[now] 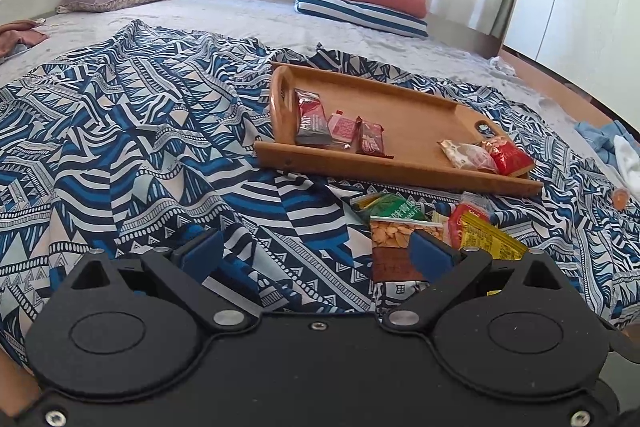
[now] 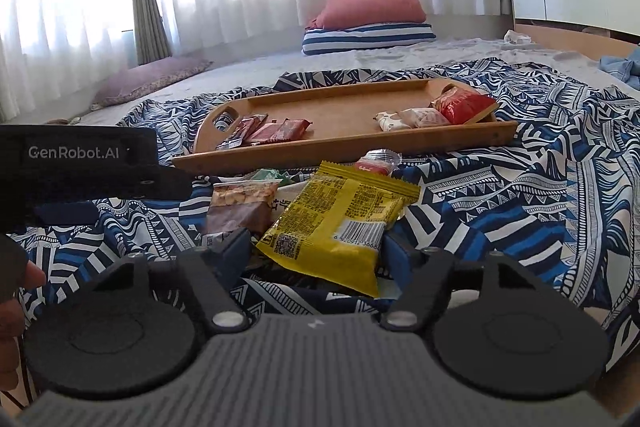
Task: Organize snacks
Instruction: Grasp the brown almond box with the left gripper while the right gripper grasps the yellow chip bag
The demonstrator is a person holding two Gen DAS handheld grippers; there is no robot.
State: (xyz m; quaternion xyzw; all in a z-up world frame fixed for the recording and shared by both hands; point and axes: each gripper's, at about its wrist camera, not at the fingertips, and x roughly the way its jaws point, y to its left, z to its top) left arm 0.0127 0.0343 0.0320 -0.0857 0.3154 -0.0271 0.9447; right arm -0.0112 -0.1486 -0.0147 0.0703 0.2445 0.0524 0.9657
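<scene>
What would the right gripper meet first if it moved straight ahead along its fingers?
Probably the yellow crinkled snack packet, which lies between the open fingers of the right gripper, ahead of the wooden tray; depth is uncertain.

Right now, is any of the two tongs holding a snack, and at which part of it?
Nothing is held. The left tongs are open over the patterned blue cloth; the right tongs are open around the yellow snack packet, not closed on it.

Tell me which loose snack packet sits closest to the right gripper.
The yellow packet, lying barcode-up between the open right gripper fingers; the others lie farther off.
</scene>
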